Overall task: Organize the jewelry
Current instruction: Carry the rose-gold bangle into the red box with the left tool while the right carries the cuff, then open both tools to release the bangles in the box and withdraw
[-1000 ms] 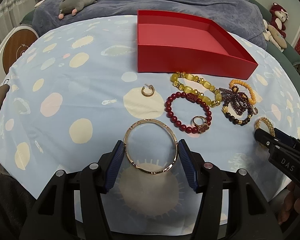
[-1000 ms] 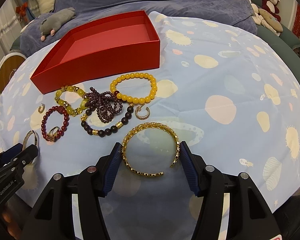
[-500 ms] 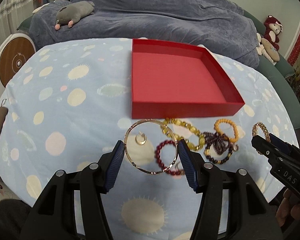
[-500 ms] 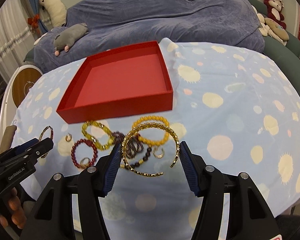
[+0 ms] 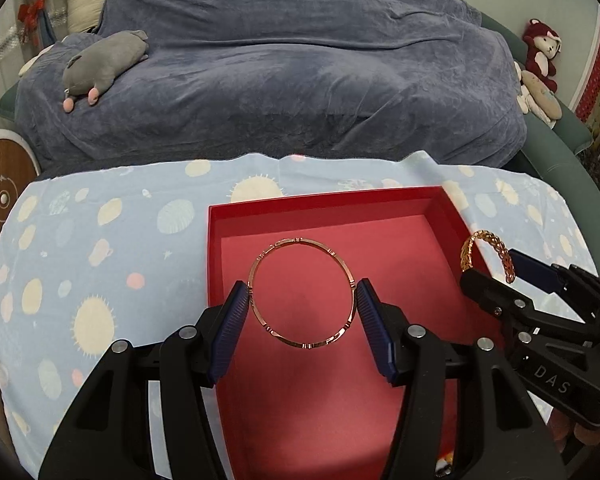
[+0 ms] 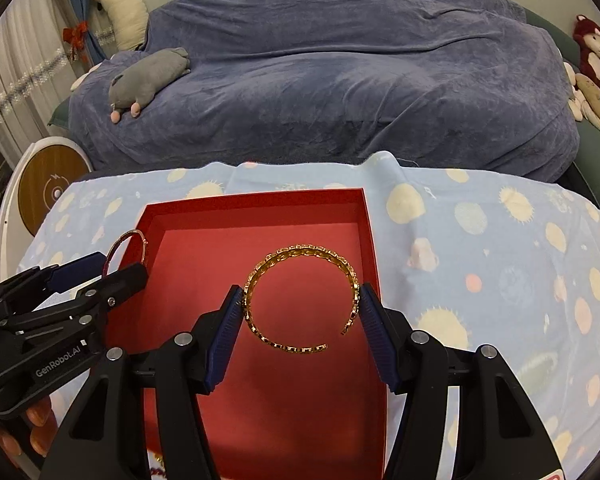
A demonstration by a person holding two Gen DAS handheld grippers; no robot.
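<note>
A thin rose-gold bangle (image 5: 302, 293) is held by its two sides between the blue pads of the left gripper (image 5: 302, 320), so the ring is kept flat and is not bent. It is held in the air over the left part of the red box (image 5: 216, 248), where it is likely meant to be dropped. A gold chain cuff (image 6: 302, 298) with a gap in it is pinched the same way by the right gripper (image 6: 302, 320), over the right part of the same box, so that both pieces are kept apart. The box is set on a blue spotted cloth (image 6: 500, 240). Behind it, a grey soft toy (image 6: 148, 76) is seen on a dark blue blanket (image 6: 340, 60).
</note>
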